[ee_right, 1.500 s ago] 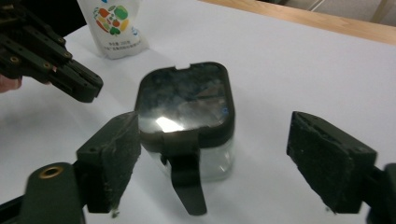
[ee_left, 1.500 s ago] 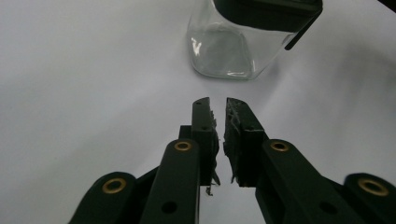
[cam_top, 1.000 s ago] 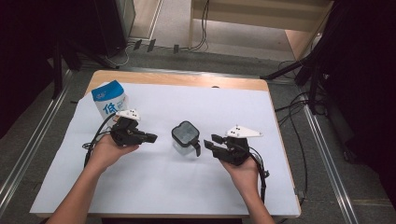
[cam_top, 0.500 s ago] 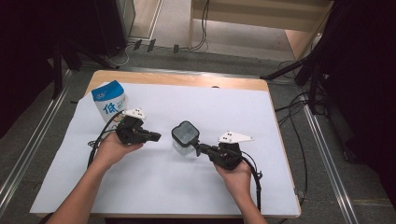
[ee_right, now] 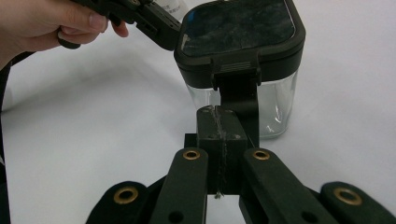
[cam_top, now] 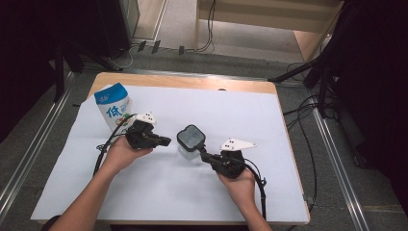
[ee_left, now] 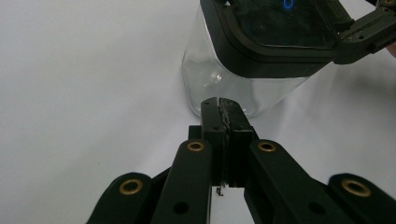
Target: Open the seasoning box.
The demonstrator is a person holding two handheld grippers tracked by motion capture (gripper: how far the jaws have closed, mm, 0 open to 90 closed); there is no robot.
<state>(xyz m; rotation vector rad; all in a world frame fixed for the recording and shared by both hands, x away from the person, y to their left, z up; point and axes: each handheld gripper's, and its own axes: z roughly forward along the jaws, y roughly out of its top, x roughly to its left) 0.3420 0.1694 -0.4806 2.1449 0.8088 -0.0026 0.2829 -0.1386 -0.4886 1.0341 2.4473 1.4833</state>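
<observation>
Both tongs are seen closed at a clear container with a black lid [cam_top: 191,137], which stands upright near the middle of the surface [cam_top: 269,192]. The right tongs [cam_top: 203,155] are brought up against the container's near side, their jaws pressed together with nothing between them, just below the latch tab [ee_right: 237,73] of the lid (whether the tab is actually touched cannot be told). The left tongs [cam_top: 167,141] are likewise shut on nothing, and their tips are held just beside the container's left side, close to the lid's edge. In the left gripper view the glassy wall [ee_left: 205,70] is seen just ahead of the closed tips, apart from them. A milk carton [cam_top: 113,106] stands upright toward the far left corner of the surface, behind the left hand [cam_top: 122,151], and is not being handled. It is judged that the work is at an early stage: the lid is still seated and its latch down, the container appears empty, and the unlatching, the lifting of the lid and any filling from the carton are all left to be done.
</observation>
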